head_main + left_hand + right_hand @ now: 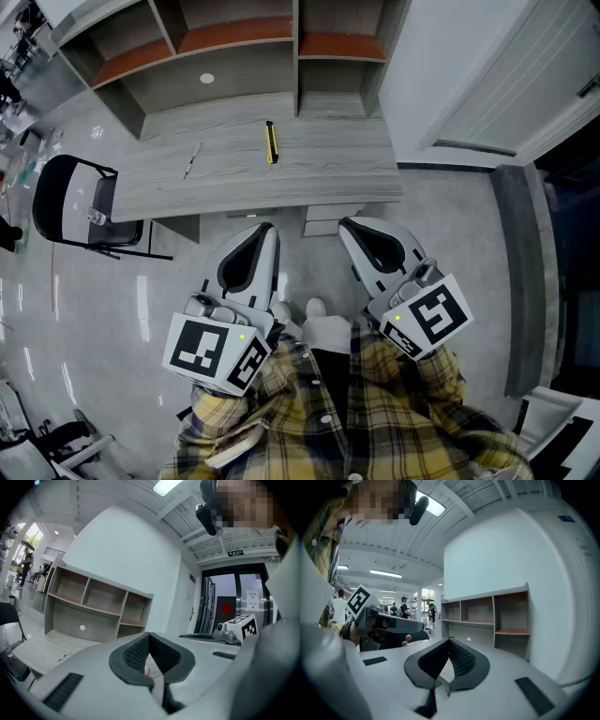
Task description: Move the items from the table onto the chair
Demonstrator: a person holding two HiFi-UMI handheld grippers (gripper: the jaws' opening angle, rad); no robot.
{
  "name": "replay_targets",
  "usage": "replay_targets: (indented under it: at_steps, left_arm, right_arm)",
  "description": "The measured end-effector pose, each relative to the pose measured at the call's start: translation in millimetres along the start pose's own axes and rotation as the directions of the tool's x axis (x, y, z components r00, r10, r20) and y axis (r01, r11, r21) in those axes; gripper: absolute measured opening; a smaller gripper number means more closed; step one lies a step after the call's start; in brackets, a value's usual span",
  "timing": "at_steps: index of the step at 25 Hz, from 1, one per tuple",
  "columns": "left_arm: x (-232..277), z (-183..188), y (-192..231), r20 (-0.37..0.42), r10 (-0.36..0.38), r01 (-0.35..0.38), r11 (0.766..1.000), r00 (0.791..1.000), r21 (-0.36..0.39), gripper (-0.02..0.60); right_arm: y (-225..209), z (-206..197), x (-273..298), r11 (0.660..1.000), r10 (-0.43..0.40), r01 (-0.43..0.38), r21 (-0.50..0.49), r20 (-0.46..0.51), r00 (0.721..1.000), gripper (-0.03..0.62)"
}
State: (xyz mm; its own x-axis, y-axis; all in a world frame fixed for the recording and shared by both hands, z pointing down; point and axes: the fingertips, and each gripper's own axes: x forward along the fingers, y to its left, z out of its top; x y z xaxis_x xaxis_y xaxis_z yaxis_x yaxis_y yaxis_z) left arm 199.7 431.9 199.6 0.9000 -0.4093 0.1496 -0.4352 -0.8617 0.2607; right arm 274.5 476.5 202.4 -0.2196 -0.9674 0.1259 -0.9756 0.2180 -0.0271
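While shut and empty, left tool (266, 228) and right tool (346, 225) well short of yellow item (271, 142).

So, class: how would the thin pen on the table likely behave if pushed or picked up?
The pen looks thin and straight, so probably light and stiff. It lies flat on the smooth table, so a sideways push may well roll it. Being so slim, it could pivot if gripped off centre.

Head view looks steeply down on the counter (319, 169); left gripper view and right gripper view each sit close behind their own jaws, facing the shelf unit (89, 606), which all three share.
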Motion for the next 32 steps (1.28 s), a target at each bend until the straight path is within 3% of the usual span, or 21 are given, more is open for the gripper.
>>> replay_targets:
  at_steps: [13,20,25,32]
  left_arm:
    - [10.3,-3.9,-15.7,0.004,0.015,-0.015,1.0,1.0,0.007,0.004]
    - [8.1,-9.7,-10.8,0.018,0.075,-0.075,0.997,0.997,0.0,0.004]
    - [7.8,-7.5,13.9,0.023,0.131,-0.13,0.991,0.991,-0.01,0.003]
    - [9.4,-0.5,80.1,0.028,0.141,-0.14,0.99,0.99,-0.035,0.004]
  right_arm:
    - [-10.0,-7.0,-22.1,1.0,0.017,-0.016,0.012,-0.002,1.0,0.017]
    - [-13.9,-18.5,-22.7,0.998,0.054,-0.053,0.023,-0.011,0.998,0.017]
    - [-5.5,-24.1,1.5,0.993,0.115,-0.114,0.029,-0.031,0.993,0.017]
    - [10.2,-28.3,69.6,0.989,0.146,-0.145,0.029,-0.06,0.987,0.017]
